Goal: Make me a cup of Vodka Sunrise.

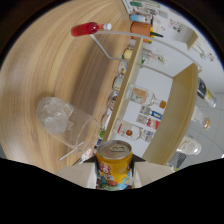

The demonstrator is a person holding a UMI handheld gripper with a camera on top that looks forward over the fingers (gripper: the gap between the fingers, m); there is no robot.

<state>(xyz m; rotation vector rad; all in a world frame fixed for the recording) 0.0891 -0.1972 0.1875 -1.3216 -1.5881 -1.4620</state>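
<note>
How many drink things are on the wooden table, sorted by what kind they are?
Can, held between the gripper fingers: 1
Glass with ice: 1
Red bottle: 1
Total: 3
The shelf items beyond are too small to count.

Home bar, wooden counter (55, 65), bottle-lined shelves (131, 75)

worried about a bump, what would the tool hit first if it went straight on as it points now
The tool is shut on a can, so the can leads. Straight ahead, the first thing in line looks like the shelf of bottles. The glass of ice sits off to the side. Depth is unclear.
</note>
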